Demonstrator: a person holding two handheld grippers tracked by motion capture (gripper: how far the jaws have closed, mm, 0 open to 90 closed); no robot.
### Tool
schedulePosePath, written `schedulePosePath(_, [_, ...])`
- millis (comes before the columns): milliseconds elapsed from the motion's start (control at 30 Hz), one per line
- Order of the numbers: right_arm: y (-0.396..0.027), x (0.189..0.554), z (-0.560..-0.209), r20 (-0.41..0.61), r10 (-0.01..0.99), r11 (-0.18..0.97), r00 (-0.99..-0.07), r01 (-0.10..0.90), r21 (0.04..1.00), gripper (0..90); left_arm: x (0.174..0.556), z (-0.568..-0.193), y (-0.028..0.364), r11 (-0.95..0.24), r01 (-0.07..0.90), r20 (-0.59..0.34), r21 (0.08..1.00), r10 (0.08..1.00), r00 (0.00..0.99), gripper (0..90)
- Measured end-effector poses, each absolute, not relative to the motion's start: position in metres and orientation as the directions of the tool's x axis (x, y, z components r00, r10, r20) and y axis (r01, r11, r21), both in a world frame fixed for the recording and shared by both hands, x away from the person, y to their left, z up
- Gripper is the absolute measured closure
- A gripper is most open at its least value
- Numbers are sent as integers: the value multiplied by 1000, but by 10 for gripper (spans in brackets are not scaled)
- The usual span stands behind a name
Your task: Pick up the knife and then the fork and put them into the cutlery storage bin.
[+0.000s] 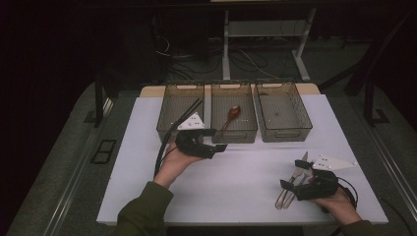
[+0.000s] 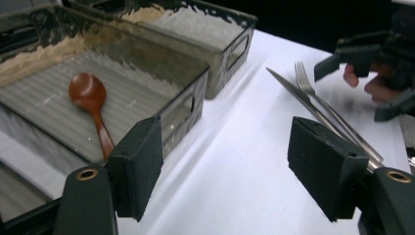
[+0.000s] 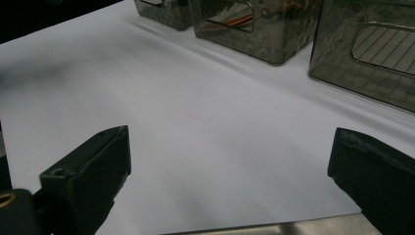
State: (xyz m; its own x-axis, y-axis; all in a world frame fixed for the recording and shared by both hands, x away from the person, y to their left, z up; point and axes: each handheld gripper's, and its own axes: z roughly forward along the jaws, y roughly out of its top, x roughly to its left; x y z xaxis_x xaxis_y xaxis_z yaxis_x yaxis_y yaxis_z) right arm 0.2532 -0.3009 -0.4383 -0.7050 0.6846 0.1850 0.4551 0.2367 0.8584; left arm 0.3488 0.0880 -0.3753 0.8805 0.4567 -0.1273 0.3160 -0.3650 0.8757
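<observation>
Left tongs [image 1: 217, 139] wide, nothing gripped, just in front of the middle bin [image 1: 234, 129] at the desk's [image 1: 246, 182] far edge; wooden spoon [image 2: 92, 103] lies inside. Right tongs [image 1: 293, 174] wide, empty, beside fork [image 2: 313, 95] and knife [image 2: 293, 93] near the front-right corner.

No readable txt, labels, brands or nos. anywhere. Trays [image 1: 233, 118] beyond the left claw [image 1: 214, 139]: plain, no print. White surface [image 1: 236, 177] betw. both claws: blank. Grey plate atop the right claw [image 1: 291, 175] has small dots, prob. markers, too dim to read as signs.
</observation>
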Motion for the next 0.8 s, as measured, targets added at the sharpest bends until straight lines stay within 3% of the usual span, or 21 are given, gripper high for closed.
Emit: schedulePosePath(800, [-300,251,-439,179,690,240,-702,454,858,18,288,-411,150,-312,333,-125,890,535,836,138])
